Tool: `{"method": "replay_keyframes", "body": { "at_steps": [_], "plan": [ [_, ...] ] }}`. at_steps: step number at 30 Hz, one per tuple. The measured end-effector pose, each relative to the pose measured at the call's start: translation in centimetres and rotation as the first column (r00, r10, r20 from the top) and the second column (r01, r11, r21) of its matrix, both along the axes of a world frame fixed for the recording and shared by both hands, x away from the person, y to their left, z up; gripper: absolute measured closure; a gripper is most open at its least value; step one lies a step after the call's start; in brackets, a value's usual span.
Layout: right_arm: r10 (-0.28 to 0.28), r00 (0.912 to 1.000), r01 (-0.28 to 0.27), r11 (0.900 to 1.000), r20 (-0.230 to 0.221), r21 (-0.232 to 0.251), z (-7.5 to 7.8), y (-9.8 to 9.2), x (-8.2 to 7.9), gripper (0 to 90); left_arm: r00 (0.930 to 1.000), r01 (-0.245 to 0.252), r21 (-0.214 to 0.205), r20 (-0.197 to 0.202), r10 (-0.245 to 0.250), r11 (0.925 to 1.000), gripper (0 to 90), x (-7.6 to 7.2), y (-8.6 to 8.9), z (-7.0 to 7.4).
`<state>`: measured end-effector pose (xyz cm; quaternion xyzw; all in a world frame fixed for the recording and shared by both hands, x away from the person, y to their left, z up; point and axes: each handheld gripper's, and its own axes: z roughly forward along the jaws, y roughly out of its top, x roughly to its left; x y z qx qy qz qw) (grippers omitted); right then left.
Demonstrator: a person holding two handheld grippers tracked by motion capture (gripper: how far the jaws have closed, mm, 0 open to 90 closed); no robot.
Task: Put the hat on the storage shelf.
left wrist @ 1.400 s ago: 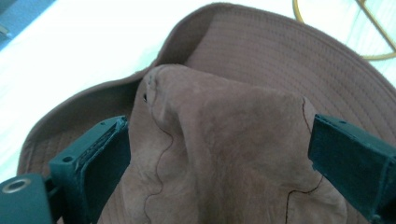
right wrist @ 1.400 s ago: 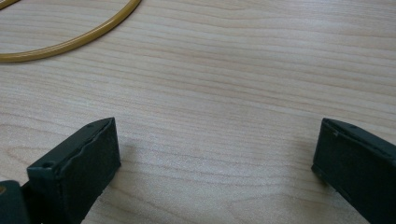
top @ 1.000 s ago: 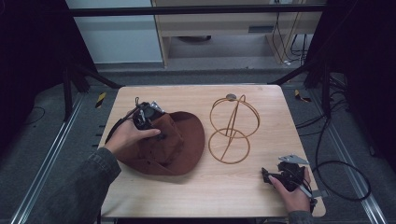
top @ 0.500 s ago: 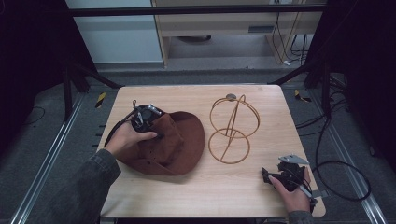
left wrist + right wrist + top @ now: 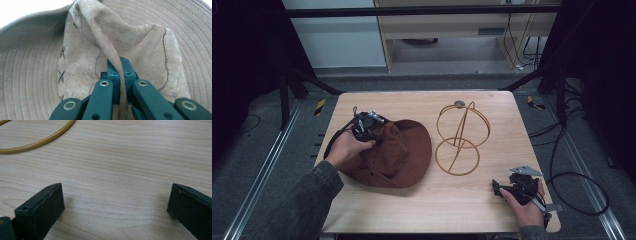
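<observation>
The wooden counter [image 5: 422, 205] holds a brown hat [image 5: 399, 152], and the hat is the thing to find the rest by. Nearest the person, well to the right of the hat, at the counter's front right corner, a hand holds the right tool [image 5: 504, 189]. It rests low on the wood. Its two black jaws stand wide apart, and in the right gripper view there is just bare wood between them [image 5: 115, 195], so this tool is open and holds nothing. A black cable runs from it off the right edge of the counter. On the left, a sleeve comes in from the front and a hand rests on the hat's left side. That hand holds the left tool [image 5: 368, 126] on top of the hat. In the left gripper view its jaws have just been closing, and now they pinch a raised fold of the hat's soft top [image 5: 110, 53] between them, so this tool [image 5: 119, 67] is gripping the hat. The hat lies on the left half of the counter, with its wide brim spread flat around the top. Just to the right of the hat stands a gold wire stand [image 5: 459, 137], made of rings, close to the brim but not touching it.
</observation>
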<state>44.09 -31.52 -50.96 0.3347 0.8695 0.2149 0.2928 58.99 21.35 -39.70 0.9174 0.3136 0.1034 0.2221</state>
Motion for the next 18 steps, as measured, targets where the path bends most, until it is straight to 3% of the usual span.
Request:
{"method": "replay_keyframes", "body": {
  "at_steps": [8,18],
  "plan": [
    [0.001,1.0000,-0.001,1.0000,0.001,0.000,0.0,0.0,0.0,0.8,0.9990,-0.019,-0.054,0.040,0.021,0.9984,88.7,-0.5,0.6,1.3],
    [0.001,1.0000,-0.001,1.0000,0.001,-0.001,0.0,0.0,0.0,0.8,0.9924,0.015,-0.070,0.123,-0.006,0.9974,88.7,-2.3,1.5,4.1]
  ]
}}
